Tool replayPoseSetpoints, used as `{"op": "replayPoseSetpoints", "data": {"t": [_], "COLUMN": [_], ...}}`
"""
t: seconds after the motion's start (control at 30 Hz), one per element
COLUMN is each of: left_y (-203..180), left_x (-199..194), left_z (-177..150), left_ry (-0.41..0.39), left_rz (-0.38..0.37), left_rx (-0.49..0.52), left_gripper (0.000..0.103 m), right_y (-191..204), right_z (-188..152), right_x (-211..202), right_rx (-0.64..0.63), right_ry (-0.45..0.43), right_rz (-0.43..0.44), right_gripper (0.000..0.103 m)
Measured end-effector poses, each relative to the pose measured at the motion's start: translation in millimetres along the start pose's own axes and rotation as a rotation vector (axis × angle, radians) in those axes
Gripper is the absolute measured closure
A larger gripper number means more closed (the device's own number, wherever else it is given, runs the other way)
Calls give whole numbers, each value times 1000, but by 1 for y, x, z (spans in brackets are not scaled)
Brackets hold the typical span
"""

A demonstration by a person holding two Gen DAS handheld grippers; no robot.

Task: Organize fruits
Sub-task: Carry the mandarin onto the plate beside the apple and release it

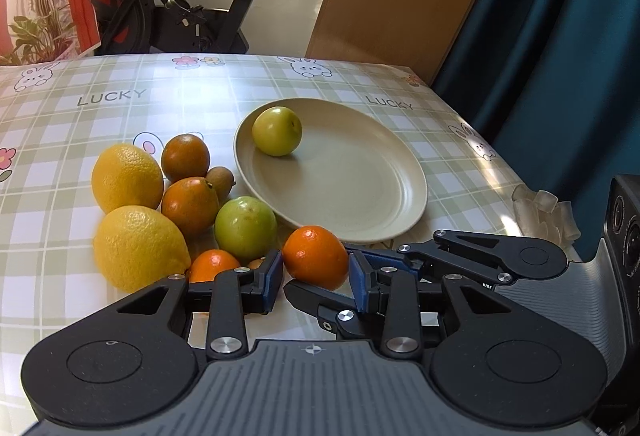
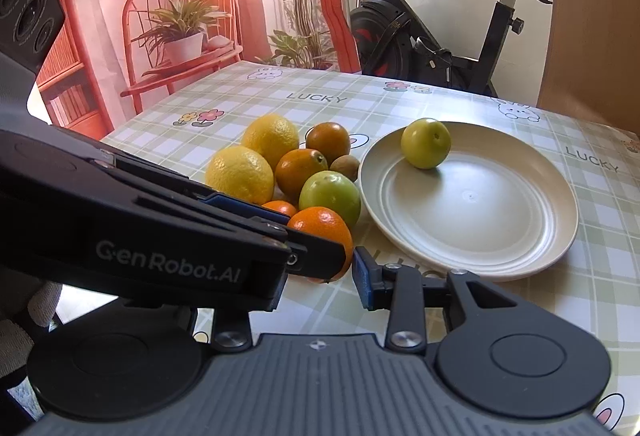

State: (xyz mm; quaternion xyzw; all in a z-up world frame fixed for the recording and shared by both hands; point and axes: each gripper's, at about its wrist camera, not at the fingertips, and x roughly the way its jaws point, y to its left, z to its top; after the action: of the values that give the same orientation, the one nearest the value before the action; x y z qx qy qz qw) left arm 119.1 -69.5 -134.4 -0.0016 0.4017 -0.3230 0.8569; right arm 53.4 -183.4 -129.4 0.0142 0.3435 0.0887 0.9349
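A bright orange tangerine (image 1: 315,256) sits just above the checked tablecloth, near the front rim of the beige plate (image 1: 360,203). My left gripper (image 1: 316,274) is shut on it, a blue pad on each side. My right gripper (image 2: 320,264) comes in from the right and is shut on the same tangerine (image 2: 320,232). Its right pad (image 2: 363,282) touches the fruit; its left pad is hidden behind the left gripper's black finger (image 2: 240,236). A yellow-green apple (image 1: 277,131) lies on the plate.
Left of the plate lie two lemons (image 1: 127,177) (image 1: 140,248), two brownish oranges (image 1: 185,157) (image 1: 190,205), a small brown fruit (image 1: 220,179), a green apple (image 1: 245,228) and a second tangerine (image 1: 212,266). Crumpled clear plastic (image 1: 544,211) lies at the table's right edge.
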Motion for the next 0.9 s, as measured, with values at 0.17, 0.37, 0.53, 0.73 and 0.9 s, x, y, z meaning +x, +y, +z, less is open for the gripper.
{"op": "replayPoseSetpoints", "data": {"t": [0.17,0.37,0.53,0.73,0.9], "left_y": [-4,-5,-3,6,15], "left_x": [7,17,33,54,70], "left_z": [12,26,37,49,54], "left_ry": [-5,-7,-4,4,13], "left_rz": [-19,-30,-27,-21,12], "left_rx": [8,0,-13,-43,-74], "left_gripper": [65,65,65,65,65], "right_y": [-12,-25,-36,-47,-56], "right_z": [10,18,24,29,32], "right_x": [-1,1,10,26,44], "right_rx": [13,13,24,30,40], "right_ry": [-14,-22,-26,-21,-2], "right_rz": [-22,-39,-49,-59,-45], "right_gripper": [65,65,65,65,65]}}
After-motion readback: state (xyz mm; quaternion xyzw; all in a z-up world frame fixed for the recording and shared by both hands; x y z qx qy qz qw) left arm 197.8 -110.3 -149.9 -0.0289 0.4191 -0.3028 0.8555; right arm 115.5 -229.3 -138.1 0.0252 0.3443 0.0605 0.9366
